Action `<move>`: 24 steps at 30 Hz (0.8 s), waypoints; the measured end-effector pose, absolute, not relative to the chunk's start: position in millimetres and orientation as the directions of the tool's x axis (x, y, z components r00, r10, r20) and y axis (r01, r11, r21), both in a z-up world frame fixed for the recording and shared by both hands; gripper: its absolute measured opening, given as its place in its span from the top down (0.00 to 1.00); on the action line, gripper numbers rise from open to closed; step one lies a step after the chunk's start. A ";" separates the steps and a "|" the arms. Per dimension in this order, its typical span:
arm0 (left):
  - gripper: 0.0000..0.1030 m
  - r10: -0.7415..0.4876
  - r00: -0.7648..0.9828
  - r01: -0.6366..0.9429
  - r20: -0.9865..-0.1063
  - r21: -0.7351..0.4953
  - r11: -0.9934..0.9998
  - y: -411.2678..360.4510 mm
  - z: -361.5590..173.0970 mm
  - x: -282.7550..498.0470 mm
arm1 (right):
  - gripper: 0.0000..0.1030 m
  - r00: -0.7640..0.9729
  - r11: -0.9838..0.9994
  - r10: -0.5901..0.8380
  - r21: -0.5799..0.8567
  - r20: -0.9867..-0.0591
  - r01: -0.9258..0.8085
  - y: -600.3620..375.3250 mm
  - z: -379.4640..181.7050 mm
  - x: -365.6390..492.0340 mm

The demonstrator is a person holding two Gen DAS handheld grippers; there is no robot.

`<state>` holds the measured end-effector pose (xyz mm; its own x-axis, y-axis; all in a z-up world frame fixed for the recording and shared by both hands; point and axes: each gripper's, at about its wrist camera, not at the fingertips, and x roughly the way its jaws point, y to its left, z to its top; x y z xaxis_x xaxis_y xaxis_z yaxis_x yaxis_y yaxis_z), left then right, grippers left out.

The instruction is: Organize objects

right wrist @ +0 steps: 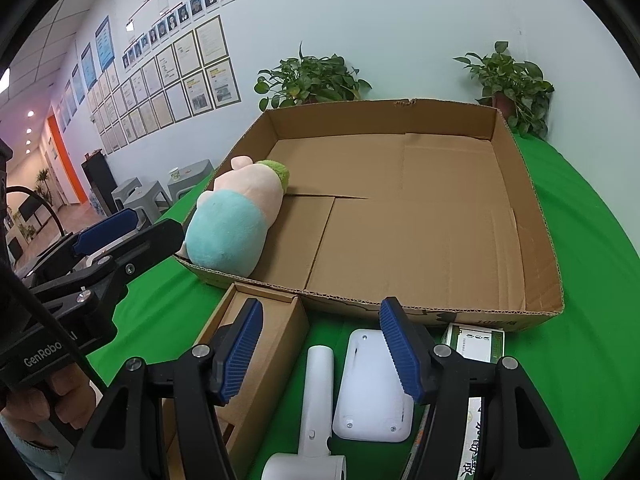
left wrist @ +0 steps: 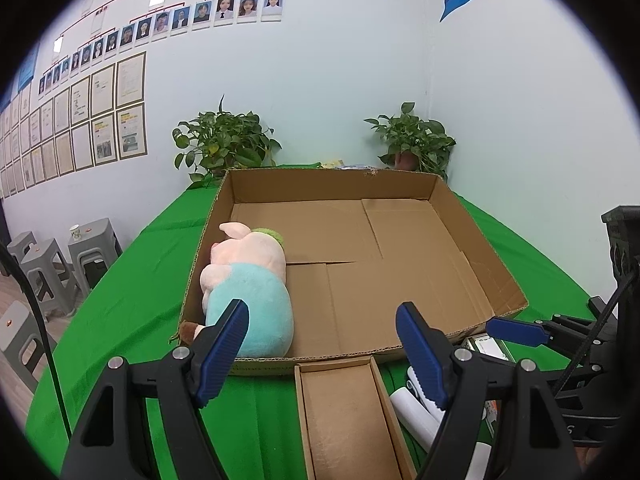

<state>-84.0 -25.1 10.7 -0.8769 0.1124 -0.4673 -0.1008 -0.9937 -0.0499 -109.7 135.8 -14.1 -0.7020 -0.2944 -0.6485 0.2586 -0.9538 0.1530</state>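
The white handheld device (right wrist: pixel 316 392) is cut off at the bottom edge of the right wrist view, so its lower end cannot be made out; in the left wrist view only a white tube shows, half hidden behind a blue pad. The flat white gadget (right wrist: pixel 370 388) beside it shows clearly only from the right wrist. The green-and-white packet (right wrist: pixel 476 340) is partly covered by the right hand-held gripper (right wrist: pixel 322 350), and its print is too small to read. Both hand-held grippers stand with jaws parted and nothing between the pads, the left hand-held gripper (left wrist: pixel 320 354) the wider.

The plush pig (left wrist: pixel 248 280) lies on its side in the large cardboard box (left wrist: pixel 472 248), against its left wall at the near corner. The small narrow carton (left wrist: pixel 344 412) sits on the green-covered desk (left wrist: pixel 132 280), just in front of the box. Only the right wrist view shows a hand (right wrist: pixel 60 396) gripping the left tool. Two potted plants (left wrist: pixel 224 140) stand behind the box.
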 end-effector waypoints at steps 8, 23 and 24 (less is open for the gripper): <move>0.26 0.110 -0.877 -0.097 -0.467 -0.051 -0.994 -26.0 10.7 -84.8 | 0.42 -0.699 -0.951 -0.301 0.157 -0.648 0.265 134.8 -13.9 -109.9; 0.26 0.117 -0.874 -0.101 -0.472 -0.060 -0.993 -26.6 9.8 -81.5 | 0.42 -0.696 -0.948 -0.309 0.153 -0.648 0.279 132.1 -16.1 -105.8; 0.26 0.117 -0.874 -0.100 -0.472 -0.061 -0.993 -26.9 9.9 -80.9 | 0.42 -0.695 -0.948 -0.309 0.154 -0.649 0.278 132.4 -16.5 -105.6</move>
<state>-80.9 -26.9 9.9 -0.8738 0.1168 -0.4720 -0.0999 -0.9931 -0.0607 -105.6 132.4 -16.5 -0.6955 -0.3093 -0.6486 0.2777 -0.9482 0.1545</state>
